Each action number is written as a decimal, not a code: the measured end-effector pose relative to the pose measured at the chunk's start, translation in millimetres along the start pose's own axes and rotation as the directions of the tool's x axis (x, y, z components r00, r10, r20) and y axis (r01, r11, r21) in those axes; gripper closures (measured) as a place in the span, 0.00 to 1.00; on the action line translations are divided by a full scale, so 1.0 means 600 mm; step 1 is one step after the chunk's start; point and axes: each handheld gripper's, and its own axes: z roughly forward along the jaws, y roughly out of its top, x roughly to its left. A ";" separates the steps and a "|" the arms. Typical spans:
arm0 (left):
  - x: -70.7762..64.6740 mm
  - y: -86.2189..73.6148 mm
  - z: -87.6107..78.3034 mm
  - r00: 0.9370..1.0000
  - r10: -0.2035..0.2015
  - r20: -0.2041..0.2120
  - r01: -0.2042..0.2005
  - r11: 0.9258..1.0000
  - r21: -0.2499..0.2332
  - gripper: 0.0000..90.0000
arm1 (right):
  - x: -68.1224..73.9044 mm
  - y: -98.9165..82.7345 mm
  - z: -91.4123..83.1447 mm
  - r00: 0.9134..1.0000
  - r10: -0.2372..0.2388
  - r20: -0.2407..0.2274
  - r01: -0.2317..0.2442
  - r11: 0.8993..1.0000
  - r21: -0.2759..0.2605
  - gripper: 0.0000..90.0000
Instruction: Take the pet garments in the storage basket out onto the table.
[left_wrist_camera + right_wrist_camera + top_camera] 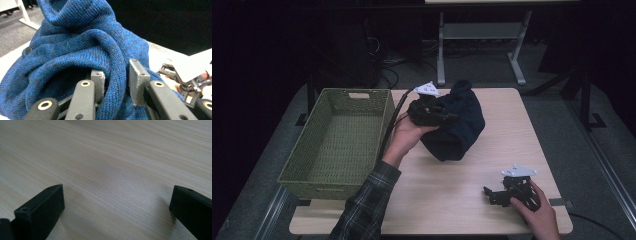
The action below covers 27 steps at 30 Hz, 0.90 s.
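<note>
Left gripper (447, 117): held up off the light wooden table (462, 200), its jaws were clamped on a thick fold of the dark blue knitted garment (457, 122); in the left gripper view the grey pads (136, 80) pinched a rope of knit (117, 82) between them.
Garment: bunched in a hanging lump, it sat over the table's far middle, just right of the green woven rectangular basket (339, 142); whether its bottom touched the wood I cannot tell.
Right gripper (492, 195): it rested low at the table's near right corner, jaws spread wide, with bare wood (112, 170) between them.
</note>
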 end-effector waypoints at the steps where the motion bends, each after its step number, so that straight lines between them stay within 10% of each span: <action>1: 0.000 0.000 0.000 1.000 0.000 0.000 0.000 1.000 0.000 0.77 | 0.000 0.000 0.000 1.000 0.000 0.000 0.000 1.000 0.000 0.00; 27: -0.008 -0.071 0.211 0.999 -0.003 0.039 -0.006 0.976 0.219 0.76 | 0.000 0.000 0.000 1.000 -0.004 0.001 0.004 1.000 -0.001 0.00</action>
